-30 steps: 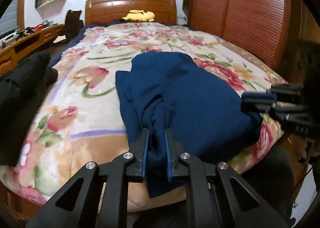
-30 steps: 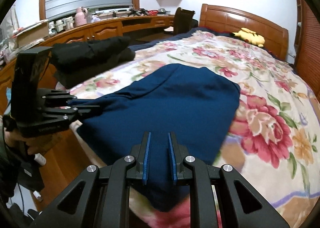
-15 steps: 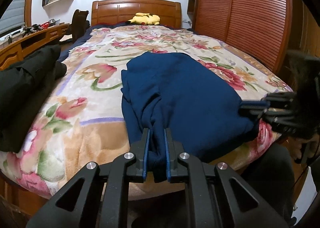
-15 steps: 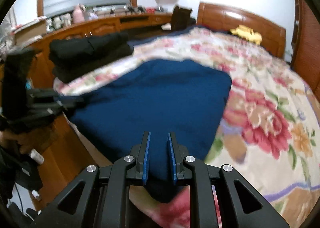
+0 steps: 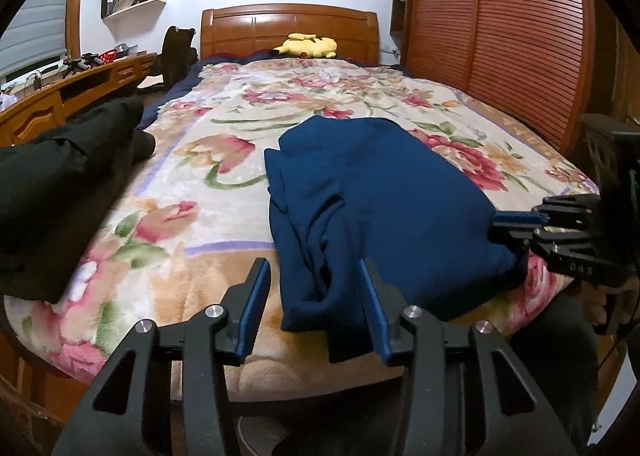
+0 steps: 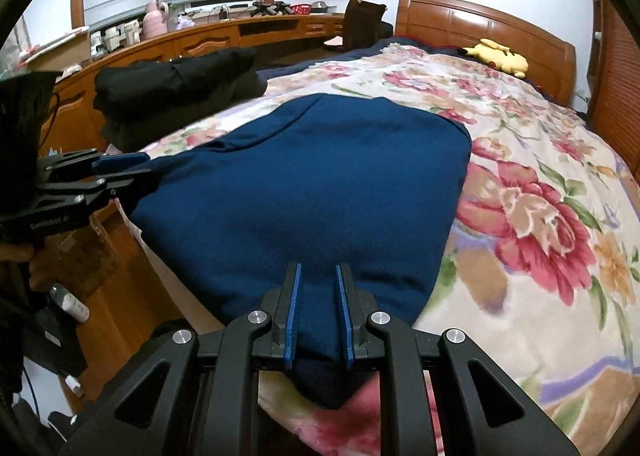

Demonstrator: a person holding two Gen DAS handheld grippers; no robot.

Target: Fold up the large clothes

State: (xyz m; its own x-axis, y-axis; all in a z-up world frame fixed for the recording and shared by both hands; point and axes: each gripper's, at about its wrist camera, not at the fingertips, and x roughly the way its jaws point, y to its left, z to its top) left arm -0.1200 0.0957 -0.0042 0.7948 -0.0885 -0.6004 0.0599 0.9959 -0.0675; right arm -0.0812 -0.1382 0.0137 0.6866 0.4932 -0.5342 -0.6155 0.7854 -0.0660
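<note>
Navy garment (image 5: 384,191): folded on bed (image 5: 224,183).
Left tongs (image 5: 316,296): opening, cloth loose between.
Right tongs (image 6: 318,314): clamped on corner.
Technique: release gently; keep edges aligned.

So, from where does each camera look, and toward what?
Left wrist: on the left tool, opening around the blue garment, facing the headboard; right tool at right.
Right wrist: on the right tool, clamping the garment's corner, facing the desk; left tool at left.
Shared: garment, floral blanket, yellow plush.
</note>
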